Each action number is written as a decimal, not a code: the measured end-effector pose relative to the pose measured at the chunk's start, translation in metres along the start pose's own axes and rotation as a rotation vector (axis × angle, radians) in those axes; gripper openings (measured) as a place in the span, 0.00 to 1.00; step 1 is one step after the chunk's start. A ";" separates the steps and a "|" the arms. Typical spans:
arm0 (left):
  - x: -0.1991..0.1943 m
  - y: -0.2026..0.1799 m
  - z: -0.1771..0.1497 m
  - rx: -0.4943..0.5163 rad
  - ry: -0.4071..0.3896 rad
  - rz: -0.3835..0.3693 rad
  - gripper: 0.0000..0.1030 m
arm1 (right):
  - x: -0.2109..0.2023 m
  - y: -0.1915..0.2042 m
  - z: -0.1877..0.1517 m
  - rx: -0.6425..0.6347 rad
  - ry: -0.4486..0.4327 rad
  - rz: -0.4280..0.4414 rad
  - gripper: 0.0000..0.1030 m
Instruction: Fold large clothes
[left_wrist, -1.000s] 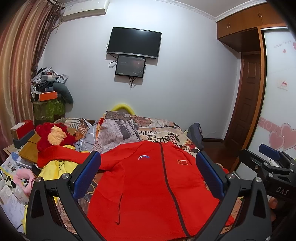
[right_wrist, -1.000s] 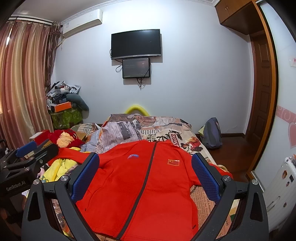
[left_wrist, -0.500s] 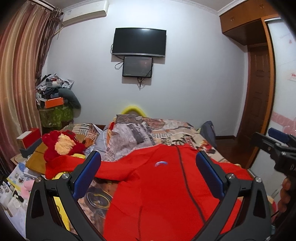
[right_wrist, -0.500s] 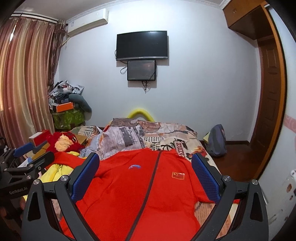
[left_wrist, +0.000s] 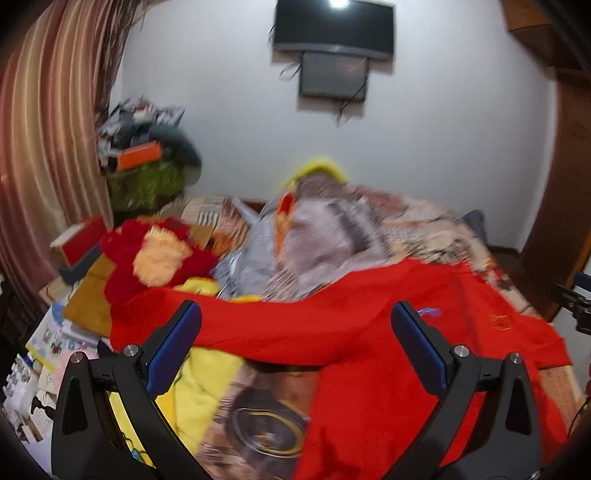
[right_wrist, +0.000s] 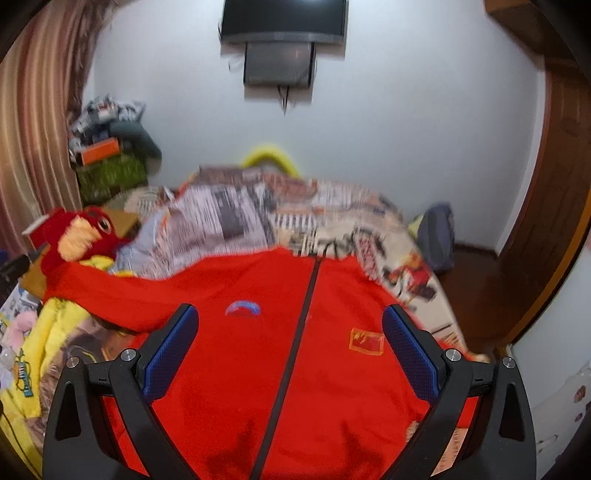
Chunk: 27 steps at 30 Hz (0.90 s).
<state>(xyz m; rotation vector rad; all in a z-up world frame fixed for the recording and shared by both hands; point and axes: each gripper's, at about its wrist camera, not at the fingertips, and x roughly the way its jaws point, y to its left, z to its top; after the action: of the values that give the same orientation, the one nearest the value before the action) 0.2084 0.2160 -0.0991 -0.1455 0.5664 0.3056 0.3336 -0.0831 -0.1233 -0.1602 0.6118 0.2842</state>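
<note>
Presently both hand-held grippers, left (left_wrist: 295, 341) and right (right_wrist: 290, 341), were released above the red jacket (right_wrist: 295, 350) lying flat on the bed (right_wrist: 369, 221); best to pinch the outstretched sleeve (left_wrist: 229, 325) near its cuff.

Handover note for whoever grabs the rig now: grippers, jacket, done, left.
Left gripper: open, empty, above the outstretched sleeve.
Right gripper: open, empty, above the jacket's chest.
Red jacket: flat on the bed, front up, zipped, one sleeve stretched out towards the red plush toy.
Done: jacket spread out.
Left: all folds; probably start by bringing that sleeve across the chest.
</note>
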 end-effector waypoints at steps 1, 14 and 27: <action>0.012 0.008 -0.002 -0.012 0.027 0.006 1.00 | 0.017 -0.001 -0.003 0.007 0.047 0.017 0.96; 0.134 0.126 -0.050 -0.365 0.350 -0.184 0.92 | 0.131 -0.004 -0.015 0.021 0.322 0.018 0.96; 0.200 0.202 -0.075 -0.668 0.448 -0.232 0.72 | 0.172 0.009 -0.008 -0.065 0.350 0.037 0.96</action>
<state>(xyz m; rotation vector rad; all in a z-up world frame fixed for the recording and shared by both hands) 0.2655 0.4399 -0.2816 -0.9359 0.8652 0.2256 0.4613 -0.0390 -0.2310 -0.2642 0.9540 0.3150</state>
